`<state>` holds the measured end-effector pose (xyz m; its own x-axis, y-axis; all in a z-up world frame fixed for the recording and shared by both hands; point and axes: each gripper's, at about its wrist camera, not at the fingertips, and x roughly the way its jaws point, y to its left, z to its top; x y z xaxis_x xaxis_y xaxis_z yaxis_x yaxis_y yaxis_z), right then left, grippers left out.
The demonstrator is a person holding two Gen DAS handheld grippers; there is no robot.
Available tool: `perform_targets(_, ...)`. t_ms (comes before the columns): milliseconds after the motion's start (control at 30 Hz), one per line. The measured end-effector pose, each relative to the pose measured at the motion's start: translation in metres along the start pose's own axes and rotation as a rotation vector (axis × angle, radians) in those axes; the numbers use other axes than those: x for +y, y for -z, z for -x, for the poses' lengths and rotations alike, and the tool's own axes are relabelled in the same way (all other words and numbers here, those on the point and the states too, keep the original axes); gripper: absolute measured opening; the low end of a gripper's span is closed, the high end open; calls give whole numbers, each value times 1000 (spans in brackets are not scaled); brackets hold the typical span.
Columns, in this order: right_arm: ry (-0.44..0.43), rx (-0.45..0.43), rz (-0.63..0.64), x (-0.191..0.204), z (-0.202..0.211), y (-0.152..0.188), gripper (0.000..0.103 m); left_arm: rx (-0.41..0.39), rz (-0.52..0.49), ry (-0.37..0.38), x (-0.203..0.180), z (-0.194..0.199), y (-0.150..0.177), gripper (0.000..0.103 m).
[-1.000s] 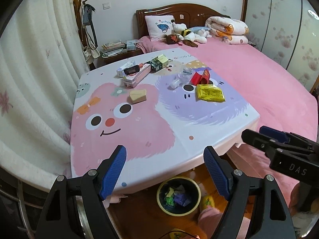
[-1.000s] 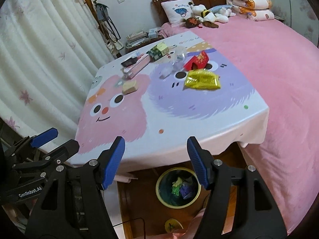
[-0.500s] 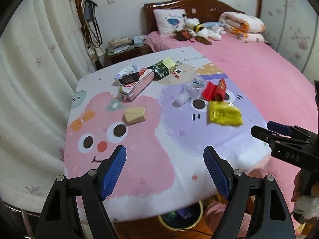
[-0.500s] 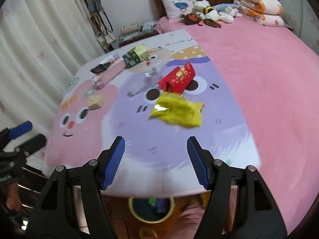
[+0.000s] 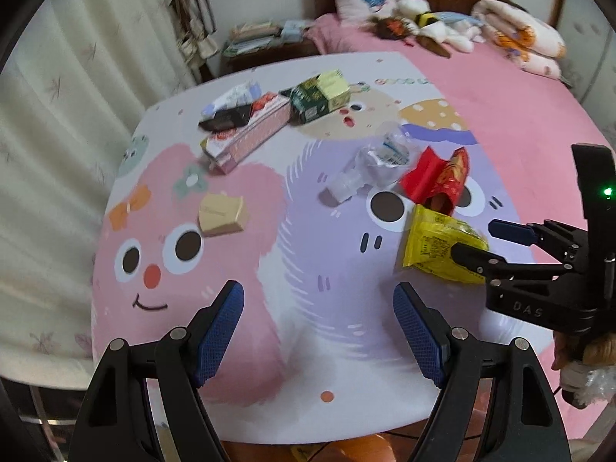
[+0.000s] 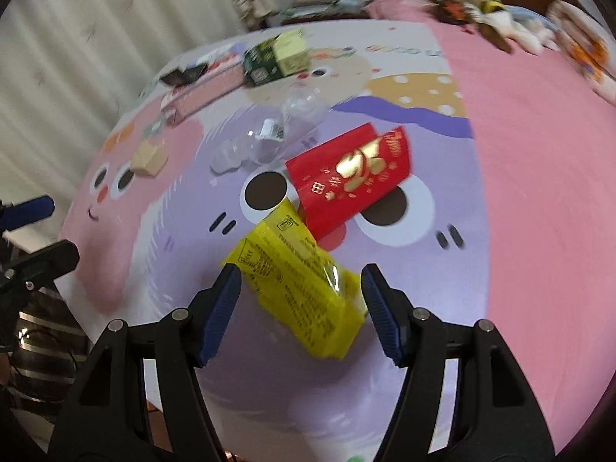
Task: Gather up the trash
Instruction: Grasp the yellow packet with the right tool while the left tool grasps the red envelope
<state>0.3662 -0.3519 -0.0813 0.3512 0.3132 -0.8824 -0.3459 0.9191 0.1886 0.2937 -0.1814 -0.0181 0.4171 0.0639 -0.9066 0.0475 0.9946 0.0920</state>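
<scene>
While my right gripper (image 6: 298, 300) holds its jaws open around the yellow wrapper (image 6: 304, 288) (on the table (image 5: 308, 327)), the left gripper (image 5: 319, 331) is open too.

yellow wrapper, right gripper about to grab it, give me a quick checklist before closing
1. Right gripper open: ok, fingers spread wide.
2. Yellow wrapper between the fingers: ok, it lies across the gap in the right wrist view.
3. Fingers low enough to pinch it: cannot tell, the picture is blurred and height above the table is unclear.
4. Red packet out of the grasp: ok, it meets only the wrapper's far end, beyond the fingertips.
5. Left gripper out of the way: ok, open and empty over the tablecloth, apart from the wrapper.
6. Trash bin ready: cannot tell, not in view now.
</scene>
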Motion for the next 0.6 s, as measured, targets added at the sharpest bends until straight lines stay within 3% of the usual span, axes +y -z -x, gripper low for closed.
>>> perform_targets(233, -47, 63, 114, 9, -33, -9, 61, 41, 80, -42, 4, -17, 0, 81)
perform_targets(367, -67, 93, 156, 13, -41, -5, 37, 49, 95, -47, 5, -20, -1, 81)
perform_targets(600, -141, 98, 143, 6, -28, 0, 19, 59, 70, -29, -9, -25, -8, 81)
